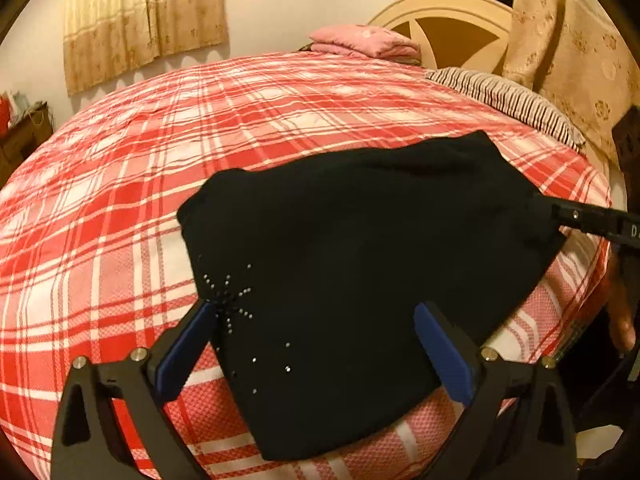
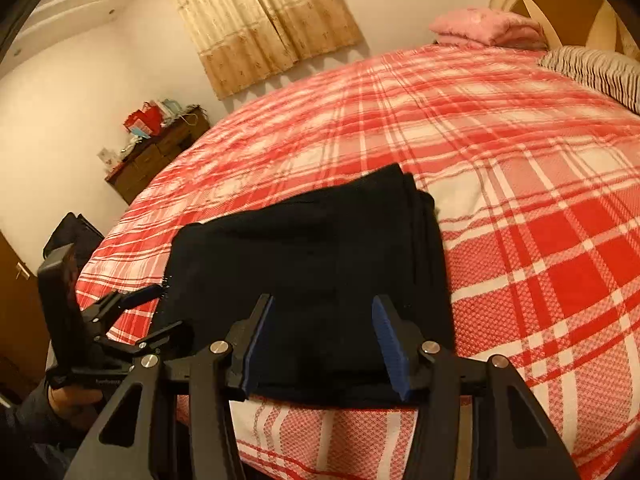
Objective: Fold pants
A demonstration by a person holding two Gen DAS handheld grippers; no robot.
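Black pants [image 1: 360, 248] with small silver studs lie folded in a thick stack on the red plaid bedspread [image 1: 120, 208], near the bed's front edge. My left gripper [image 1: 314, 310] is open, and its blue pads stand wide apart at either side of the stack's near corner. In the right wrist view the pants [image 2: 312, 248] lie flat under my right gripper [image 2: 323, 300], which is open with its pads apart above the cloth. The left gripper [image 2: 156, 312] shows there at the stack's left edge. A finger [image 1: 580, 218] of the right gripper reaches the stack's right edge.
A folded pink blanket [image 1: 364, 40] and a striped pillow [image 1: 504, 96] lie by the headboard [image 1: 448, 20]. A wooden dresser [image 2: 160, 152] with clutter stands beside the bed. A hand [image 2: 68, 396] holds the left gripper's handle. The far bedspread is bare.
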